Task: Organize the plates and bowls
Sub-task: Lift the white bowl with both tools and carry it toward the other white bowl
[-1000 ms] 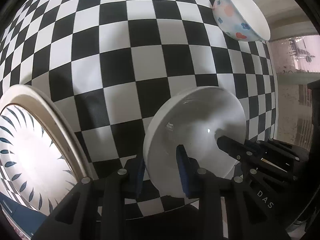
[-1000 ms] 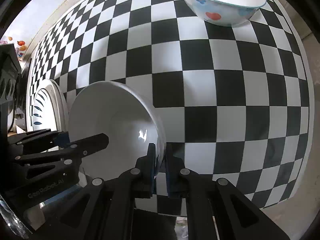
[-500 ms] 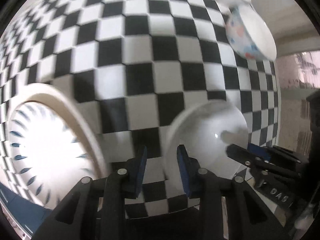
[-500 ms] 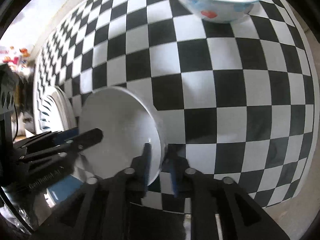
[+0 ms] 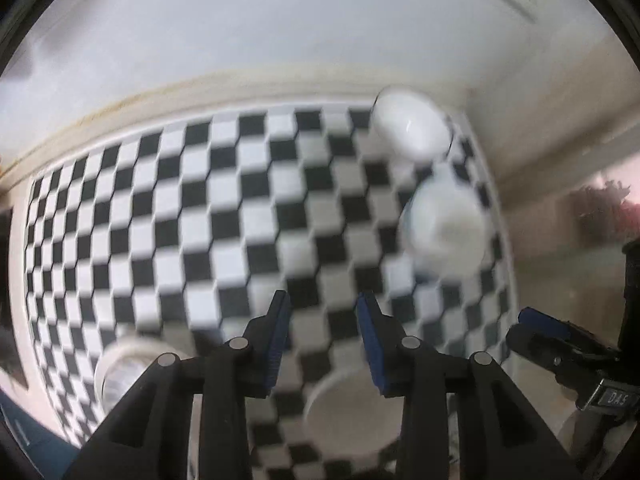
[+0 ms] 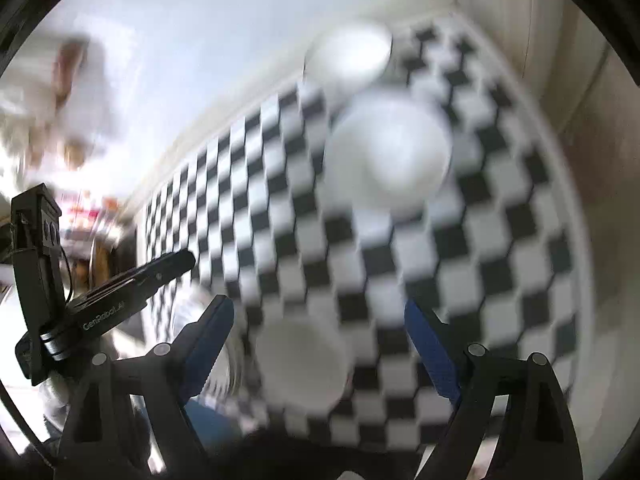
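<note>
White bowl (image 6: 298, 362) sits upright, mouth up, on checkered cloth (image 6: 500, 264).

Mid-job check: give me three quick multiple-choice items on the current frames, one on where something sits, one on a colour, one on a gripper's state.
1. Where does the plain white bowl sit in the left wrist view?
A. Low, beneath the left gripper
B. Against the far wall
C. Off the table

2. What pattern is the tablecloth?
A. Blue stripes
B. Black and white checks
C. Plain green

3. How is the right gripper?
A. Clamped on a bowl
B. Opening, nothing between its pads
C. Clamped on a plate

Key: 1 A, the bowl lies below the fingertips. 2 B, checks cover the table. 3 B, blue pads stand wide apart over the cloth.
</note>
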